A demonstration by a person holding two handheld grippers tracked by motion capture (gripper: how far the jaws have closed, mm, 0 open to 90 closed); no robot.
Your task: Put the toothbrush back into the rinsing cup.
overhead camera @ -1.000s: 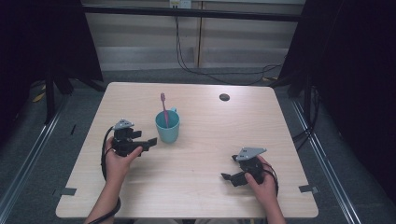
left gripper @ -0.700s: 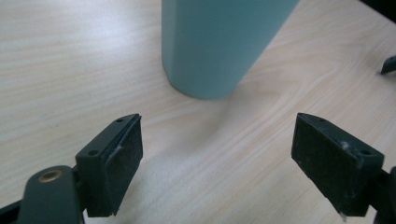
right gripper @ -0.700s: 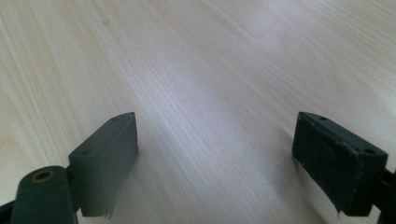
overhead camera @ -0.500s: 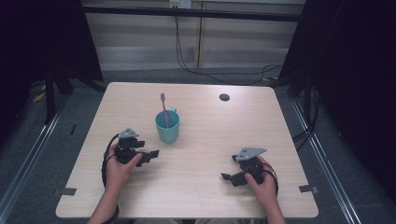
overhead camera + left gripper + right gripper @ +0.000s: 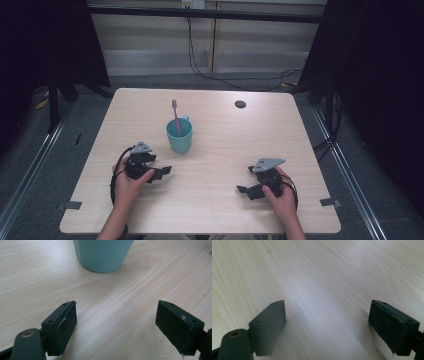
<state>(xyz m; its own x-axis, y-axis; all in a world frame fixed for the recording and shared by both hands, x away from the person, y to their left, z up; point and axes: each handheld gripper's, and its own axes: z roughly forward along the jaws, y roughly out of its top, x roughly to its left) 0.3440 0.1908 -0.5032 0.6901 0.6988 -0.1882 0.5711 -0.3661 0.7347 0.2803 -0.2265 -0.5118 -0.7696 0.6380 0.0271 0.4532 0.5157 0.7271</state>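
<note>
My left gripper rests low on the worktop, jaws spread and empty. The cup stands just ahead of it, a little to the right in the high view, near but not touching. The toothbrush stands in the cup, its long axis nearly upright, leaning slightly. My right gripper is well apart from the cup, also spread wide on bare wood. So the left is nearer. Count: one cup, one toothbrush, two grippers.
</note>
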